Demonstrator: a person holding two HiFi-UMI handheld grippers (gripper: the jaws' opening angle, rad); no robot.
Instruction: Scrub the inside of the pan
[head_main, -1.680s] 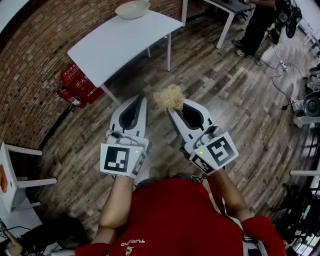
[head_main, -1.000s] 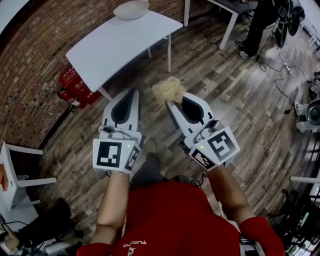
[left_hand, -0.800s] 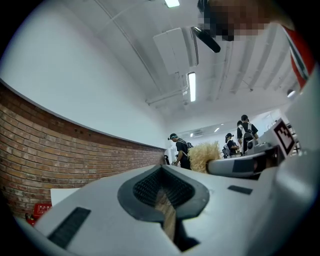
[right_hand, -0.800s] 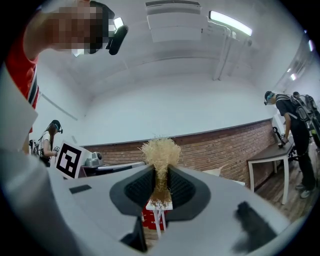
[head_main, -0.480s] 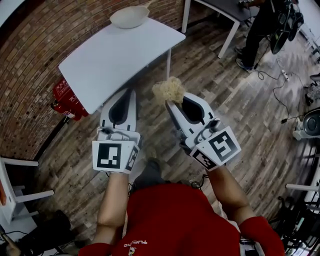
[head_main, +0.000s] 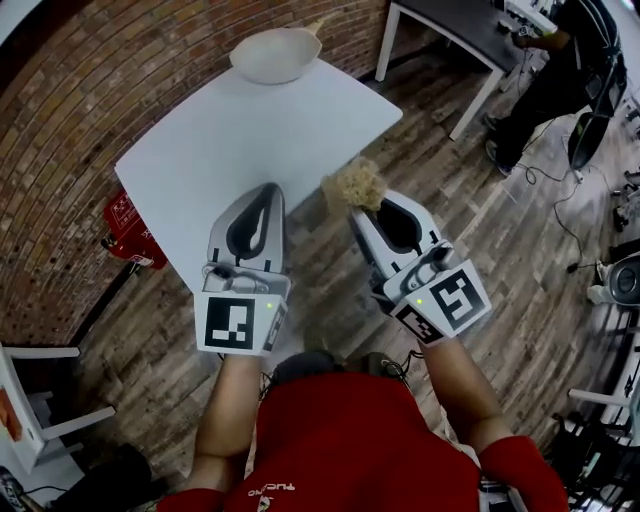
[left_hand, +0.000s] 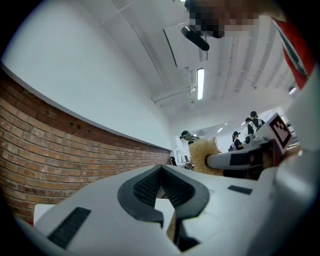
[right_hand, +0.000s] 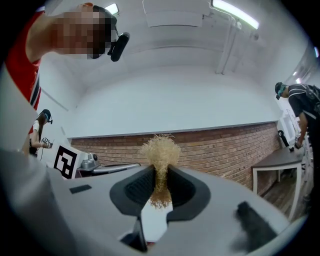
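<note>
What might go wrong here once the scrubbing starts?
The right gripper pinches only a thin neck of the loose scrubber, which might slip or tear out. The pan sits unheld near the far corner of the table, and the left gripper is shut and empty; pushing might slide it off.

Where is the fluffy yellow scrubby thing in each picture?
Head view: the scrubber is just right of centre, at the tip of the right gripper.
Left gripper view: the scrubber is right of centre, a tan tuft beyond the jaws.
Right gripper view: the scrubber is in the centre, pinched between the jaws.
Shared landmark: the brick wall.
</note>
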